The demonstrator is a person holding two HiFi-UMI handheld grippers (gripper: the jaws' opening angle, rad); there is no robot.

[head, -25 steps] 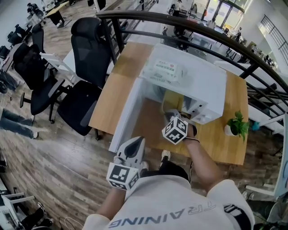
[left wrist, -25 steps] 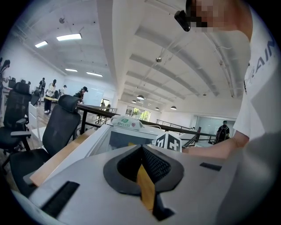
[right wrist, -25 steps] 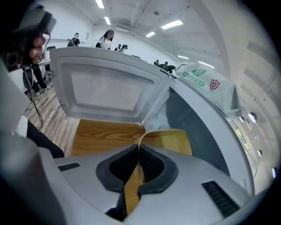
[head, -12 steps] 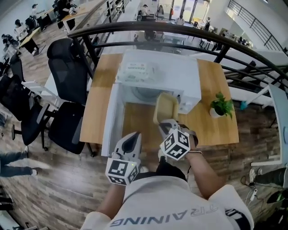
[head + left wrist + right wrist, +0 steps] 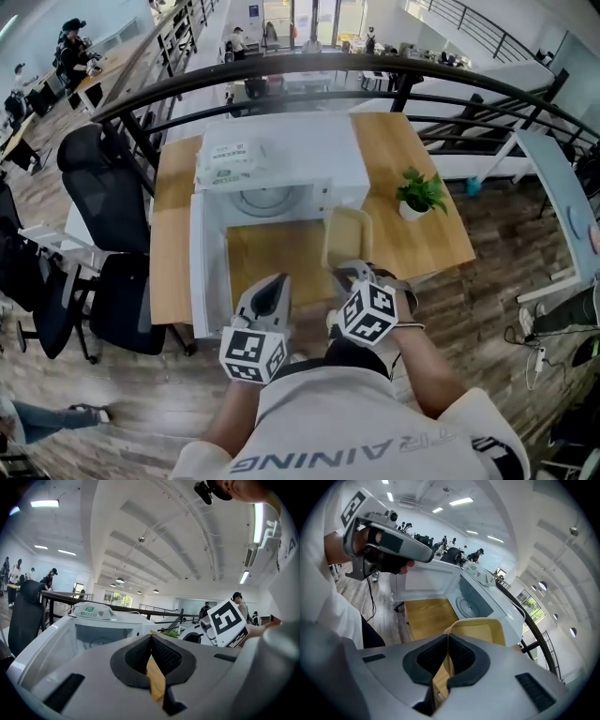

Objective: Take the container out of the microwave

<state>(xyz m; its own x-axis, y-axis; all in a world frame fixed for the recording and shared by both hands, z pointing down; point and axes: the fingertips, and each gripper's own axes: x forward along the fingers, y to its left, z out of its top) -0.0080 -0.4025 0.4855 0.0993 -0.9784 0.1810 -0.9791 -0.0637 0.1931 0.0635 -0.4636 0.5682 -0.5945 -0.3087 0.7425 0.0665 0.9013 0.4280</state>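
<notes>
The white microwave [image 5: 281, 155] stands on the wooden table [image 5: 412, 239] with its door [image 5: 208, 272] swung open to the left. Its cavity shows a bare turntable [image 5: 465, 606]. A pale yellow rectangular container [image 5: 345, 236] hangs in front of the opening, outside the cavity, over the table. My right gripper [image 5: 349, 274] is shut on its near rim; the right gripper view shows the rim pinched between the pads [image 5: 447, 637]. My left gripper [image 5: 269, 298] hovers by the open door, jaws shut and empty [image 5: 151, 639].
A flat white packet [image 5: 230, 150] lies on top of the microwave. A small potted plant [image 5: 419, 193] stands at the table's right. Black office chairs [image 5: 98, 197] stand to the left. A dark railing [image 5: 394, 80] runs behind the table.
The container has come out of the microwave cavity toward me, carried by the right gripper. The left gripper has shifted a little along the open door.
</notes>
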